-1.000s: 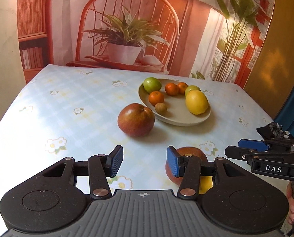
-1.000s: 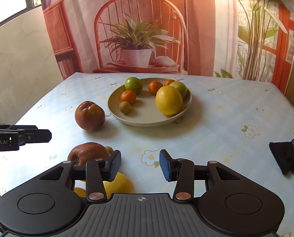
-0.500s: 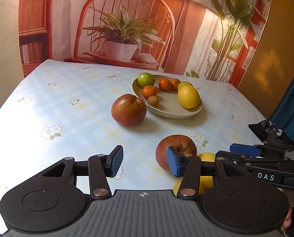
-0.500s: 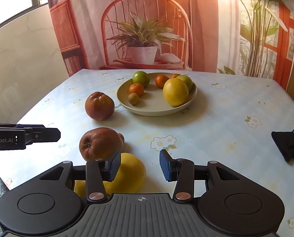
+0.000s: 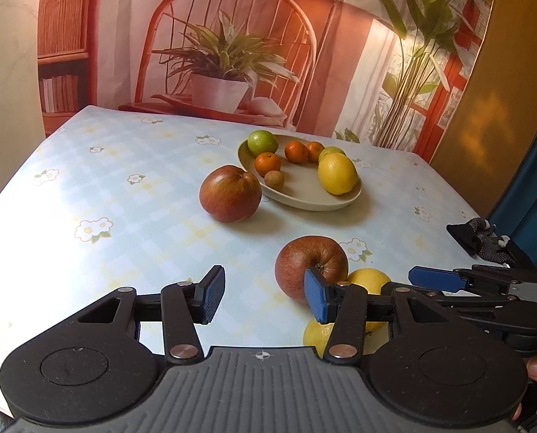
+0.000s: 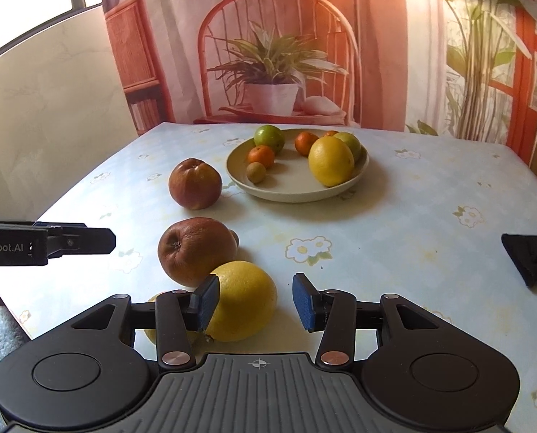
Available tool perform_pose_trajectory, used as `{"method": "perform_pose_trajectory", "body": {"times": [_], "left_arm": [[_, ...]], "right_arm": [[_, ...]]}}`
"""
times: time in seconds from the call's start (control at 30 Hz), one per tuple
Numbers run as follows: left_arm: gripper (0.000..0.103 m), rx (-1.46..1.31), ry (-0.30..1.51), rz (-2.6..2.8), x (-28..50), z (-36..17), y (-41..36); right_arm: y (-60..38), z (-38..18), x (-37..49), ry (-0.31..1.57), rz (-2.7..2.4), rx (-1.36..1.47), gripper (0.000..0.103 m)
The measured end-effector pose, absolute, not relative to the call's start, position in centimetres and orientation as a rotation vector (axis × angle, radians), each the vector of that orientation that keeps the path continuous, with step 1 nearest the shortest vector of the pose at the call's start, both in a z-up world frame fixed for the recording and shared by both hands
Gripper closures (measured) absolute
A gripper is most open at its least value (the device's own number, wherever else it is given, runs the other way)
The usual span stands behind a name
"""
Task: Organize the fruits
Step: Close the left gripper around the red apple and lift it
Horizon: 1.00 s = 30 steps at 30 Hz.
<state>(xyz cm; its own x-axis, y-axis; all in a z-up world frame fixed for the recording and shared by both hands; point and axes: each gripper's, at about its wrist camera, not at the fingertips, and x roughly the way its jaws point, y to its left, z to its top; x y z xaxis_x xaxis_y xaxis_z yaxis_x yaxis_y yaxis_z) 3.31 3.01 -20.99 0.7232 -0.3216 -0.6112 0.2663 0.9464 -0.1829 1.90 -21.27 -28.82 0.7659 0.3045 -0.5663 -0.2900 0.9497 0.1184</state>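
Widening lately, the right gripper (image 6: 256, 303) fingers stand spread and empty; left gripper (image 6: 88, 240), also spread, reads "nRobot.AI".

My right gripper (image 6: 256, 301) — jaws just widening, nothing clamped — hovers by a yellow citrus (image 6: 243, 301); beyond, a red apple (image 6: 196, 249) and plate (image 6: 297, 189).

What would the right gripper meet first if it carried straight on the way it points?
Probably the large yellow citrus lying on the tablecloth, just ahead and partly between the right gripper's open jaws, which have just been opening. Depth is unclear; it sits slightly left of centre.
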Motion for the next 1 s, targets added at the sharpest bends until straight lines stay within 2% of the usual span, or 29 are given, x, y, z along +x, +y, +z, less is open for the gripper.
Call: {"method": "perform_pose_trajectory", "body": {"times": [0.23, 0.3, 0.5, 1.0], "left_arm": [[0.054, -0.200, 0.776, -0.430, 7.1, -22.7, 3.1], [0.059, -0.218, 0.789, -0.447, 7.6, -23.3, 3.0], [0.064, -0.189, 0.809, -0.495, 8.6, -23.8, 2.0], [0.064, -0.230, 0.851, -0.574, 13.0, -23.8, 0.3]], "right_arm": [[-19.1, -28.2, 4.0, 0.619, 0.414, -0.155, 0.050], [-18.6, -28.1, 4.4, 0.626, 0.428, -0.187, 0.049], [-17.9, -28.2, 5.3, 0.642, 0.463, -0.222, 0.049], [-17.1, -28.9, 8.9, 0.711, 0.502, -0.242, 0.048]]}}
